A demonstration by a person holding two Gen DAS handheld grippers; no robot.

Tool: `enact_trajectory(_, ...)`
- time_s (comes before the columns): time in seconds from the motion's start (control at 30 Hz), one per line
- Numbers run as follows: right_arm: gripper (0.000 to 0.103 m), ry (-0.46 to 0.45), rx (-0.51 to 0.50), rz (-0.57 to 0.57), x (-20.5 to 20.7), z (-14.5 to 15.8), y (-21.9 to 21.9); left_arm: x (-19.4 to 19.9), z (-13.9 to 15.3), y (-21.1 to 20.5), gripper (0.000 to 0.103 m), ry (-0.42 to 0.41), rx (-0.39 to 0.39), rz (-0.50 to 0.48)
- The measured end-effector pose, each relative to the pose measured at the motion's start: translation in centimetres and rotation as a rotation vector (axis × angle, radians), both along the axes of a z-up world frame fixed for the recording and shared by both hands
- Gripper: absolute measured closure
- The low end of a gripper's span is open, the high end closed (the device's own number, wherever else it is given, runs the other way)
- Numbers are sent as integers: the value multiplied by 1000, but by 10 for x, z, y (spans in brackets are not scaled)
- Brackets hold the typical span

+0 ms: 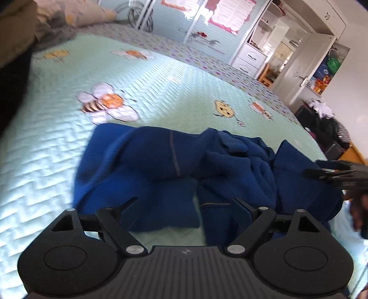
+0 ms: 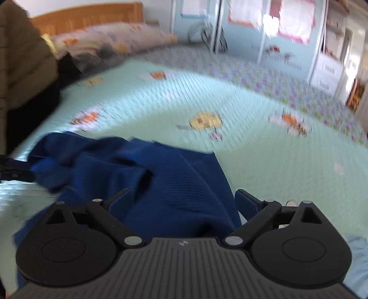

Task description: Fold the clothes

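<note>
From the left wrist view, the left claw (image 1: 185, 204) hangs above a rumpled blue knit garment (image 1: 161, 165) that lies in loose folds on the bed (image 1: 57, 149), whose pale green quilted cover carries embroidered bees and flowers. Its two fingers stand wide apart, with nothing pinched between them; the fabric lies below the gap. At the right edge, the right claw (image 1: 322, 171) reaches in over the far end of the garment, with part of a hand (image 1: 358, 207) behind it. Beyond the bed stand white drawers (image 1: 249, 57) and an open white door (image 1: 306, 69); a pillow (image 1: 76, 13) lies at the head of the bed.

From the right wrist view, which is blurred, the right claw (image 2: 184, 197) is spread wide above the same blue garment (image 2: 161, 174), gripping nothing. The cloth runs from under the fingers toward the left, where the dark tip of the left claw (image 2: 16, 171) shows at the edge, touching or just beside the bunched fabric; I cannot tell which. A wooden headboard (image 2: 92, 16) and pillows (image 2: 110, 39) lie behind.
</note>
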State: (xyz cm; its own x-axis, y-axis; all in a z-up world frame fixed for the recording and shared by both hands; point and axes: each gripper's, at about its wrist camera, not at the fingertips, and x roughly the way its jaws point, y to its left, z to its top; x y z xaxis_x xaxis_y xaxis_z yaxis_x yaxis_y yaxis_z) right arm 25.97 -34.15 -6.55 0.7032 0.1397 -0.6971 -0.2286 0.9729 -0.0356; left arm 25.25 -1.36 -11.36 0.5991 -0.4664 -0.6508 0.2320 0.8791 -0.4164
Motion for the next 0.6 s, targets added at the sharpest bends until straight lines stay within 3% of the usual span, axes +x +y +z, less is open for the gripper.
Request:
enact_trajectory(0.07,39,45,42,3,13,-14,-5,14,-7,-4,16,33,-29,-4)
enact_trajectory(0.1,81,68,75,15,14,-19,-7,19,-11,-5,16,50,-43,-4)
enact_trajectory(0.13,94,91,110,28,14,-24,-10,24,-14,-7,16,65,-59,-3)
enact_trajectory(0.17,94,114,145,42,13,-29,-12,28,-18,-9,16,80,-74,-3)
enact_trajectory(0.27,94,56,194,-1,-11,-26,-28,34,-24,-14,12,92,-86,5)
enact_trajectory(0.47,94,-194,493,-250,-79,3,-110,31,-20,-23,12,76,-100,3)
enact_trajectory(0.6,94,-241,582,-396,-109,-5,-139,24,-19,-37,12,76,-109,-28)
